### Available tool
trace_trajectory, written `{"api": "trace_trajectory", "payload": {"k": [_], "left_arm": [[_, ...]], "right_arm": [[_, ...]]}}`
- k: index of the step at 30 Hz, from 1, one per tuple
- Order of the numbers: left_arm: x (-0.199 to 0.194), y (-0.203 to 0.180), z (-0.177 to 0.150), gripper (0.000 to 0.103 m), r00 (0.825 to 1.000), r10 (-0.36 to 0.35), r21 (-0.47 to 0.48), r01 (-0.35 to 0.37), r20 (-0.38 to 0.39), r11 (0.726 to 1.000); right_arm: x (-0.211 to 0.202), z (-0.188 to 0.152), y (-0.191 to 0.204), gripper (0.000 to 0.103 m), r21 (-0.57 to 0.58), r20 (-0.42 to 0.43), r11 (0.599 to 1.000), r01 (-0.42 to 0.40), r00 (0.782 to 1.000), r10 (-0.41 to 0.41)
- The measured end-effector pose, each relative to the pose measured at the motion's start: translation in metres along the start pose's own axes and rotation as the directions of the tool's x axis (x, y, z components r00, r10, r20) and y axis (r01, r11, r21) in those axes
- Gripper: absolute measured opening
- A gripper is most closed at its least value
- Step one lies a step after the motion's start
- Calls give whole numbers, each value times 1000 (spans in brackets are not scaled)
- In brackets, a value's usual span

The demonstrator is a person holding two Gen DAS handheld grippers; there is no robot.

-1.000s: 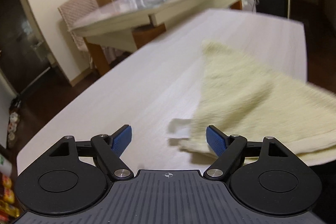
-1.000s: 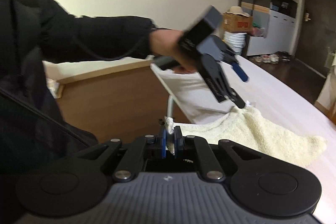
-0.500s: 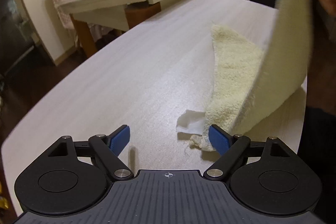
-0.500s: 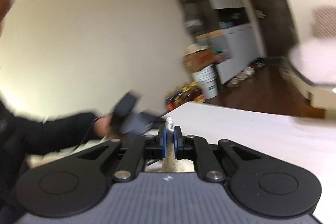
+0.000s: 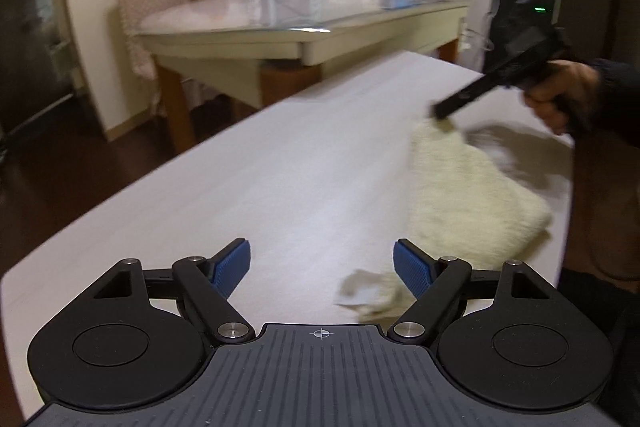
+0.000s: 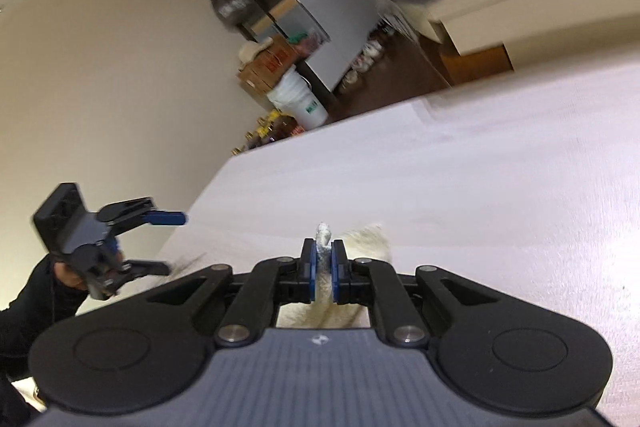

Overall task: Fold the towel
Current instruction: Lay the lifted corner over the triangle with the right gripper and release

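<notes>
Stretching pale across both frames, the table [image 5: 280, 163] carries the cream towel [image 5: 468, 195] at right in the left-wrist view. Behind, upper centre, stands a glass-topped table [image 5: 304, 11]. The left gripper [image 5: 322, 263] gapes wide, empty. Only the right-wrist view shows the right gripper [image 6: 323, 267] pinching a towel corner.

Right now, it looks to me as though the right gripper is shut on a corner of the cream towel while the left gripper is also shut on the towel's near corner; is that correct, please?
Not quite. The left gripper is open, with the towel's near corner lying beside its right finger, ungripped; the left wrist view shows this. The right gripper is indeed shut on a towel corner.
</notes>
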State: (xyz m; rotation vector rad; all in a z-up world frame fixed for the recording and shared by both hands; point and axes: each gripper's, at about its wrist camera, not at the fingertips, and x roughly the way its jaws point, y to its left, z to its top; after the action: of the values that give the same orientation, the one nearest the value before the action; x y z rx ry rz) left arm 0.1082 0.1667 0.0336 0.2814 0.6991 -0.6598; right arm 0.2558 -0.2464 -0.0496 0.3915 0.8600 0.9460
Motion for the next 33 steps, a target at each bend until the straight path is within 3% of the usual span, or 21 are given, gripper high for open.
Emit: {"api": "trace_trajectory", "payload": {"k": [5,9,11,15,16,19,23,25,29,33], "left_arm": [[9,-17,-11,84,999,-38,15,38,-18,999],[16,-23,-21,84,999,12,14,-11,-44,1000],[16,-21,-24,84,999,24,-3,-24,-40,1000],[7,-17,-25,84,999,41,-33,-41,-9,999],[6,-16,-25,84,999,49,-33,-49,-10,998],[7,-14,-26,84,997,71,-37,-72,-16,997],[15,-9,-27,87,994,104,-47,-104,-22,993],[19,-5,-26,88,994,111,-57,-112,-21,992],[28,6,-19,89,992,120,-48,-121,-25,991],[36,17,-10,89,991,133,-27,-134,-32,991]], "right_arm": [[20,14,3,10,3,-17,999,33,999,-33],[19,13,10,13,-36,-30,997,72,997,-73],[13,13,16,22,-61,0,993,97,995,-97],[-11,9,29,26,-74,89,993,88,993,-81],[-19,7,35,34,-80,115,993,82,991,-72],[-32,-8,57,44,-139,104,987,85,992,-71],[-30,-43,88,43,-269,13,960,82,997,-81],[-28,-68,111,42,-375,-21,921,107,992,-124],[-29,-95,140,42,-441,-24,889,121,989,-146],[-20,-116,165,41,-468,-53,880,83,991,-121]]}}
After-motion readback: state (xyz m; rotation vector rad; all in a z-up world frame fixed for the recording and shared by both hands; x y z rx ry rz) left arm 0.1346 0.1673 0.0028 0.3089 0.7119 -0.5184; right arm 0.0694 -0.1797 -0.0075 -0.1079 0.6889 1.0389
